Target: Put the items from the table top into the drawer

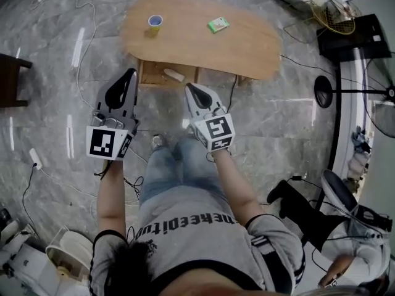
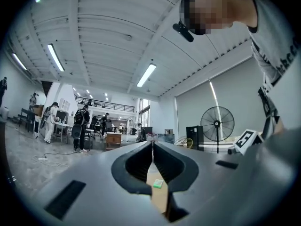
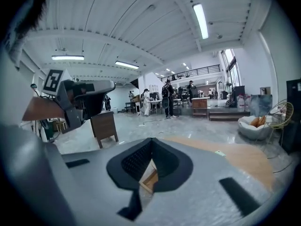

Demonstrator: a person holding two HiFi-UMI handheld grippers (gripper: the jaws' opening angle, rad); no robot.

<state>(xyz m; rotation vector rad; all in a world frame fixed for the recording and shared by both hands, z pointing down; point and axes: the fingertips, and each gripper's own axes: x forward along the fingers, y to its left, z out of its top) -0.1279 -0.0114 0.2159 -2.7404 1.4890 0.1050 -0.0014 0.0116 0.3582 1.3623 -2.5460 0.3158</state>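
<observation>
A small cup [image 1: 155, 22] and a green packet [image 1: 218, 24] sit on the oval wooden table [image 1: 247, 48]. Under the table's near edge an open wooden drawer [image 1: 148, 73] holds a pale item [image 1: 174, 74]. My left gripper [image 1: 131, 73] and right gripper [image 1: 189, 87] hang side by side in front of the drawer, both shut and holding nothing. In the left gripper view the jaws [image 2: 152, 142] meet, and the green packet [image 2: 158, 183] shows in the gap below them. In the right gripper view the shut jaws [image 3: 151, 140] frame a corner of the drawer [image 3: 149, 180], with the packet [image 3: 220, 153] farther right.
A standing fan [image 1: 324, 91], a black box [image 1: 352, 36] and a wire chair [image 1: 336, 14] stand to the table's right. A dark stool [image 1: 9, 79] is at the left. Cables trail over the marble floor [image 1: 62, 122]. Another person's legs [image 1: 308, 214] lie at the lower right.
</observation>
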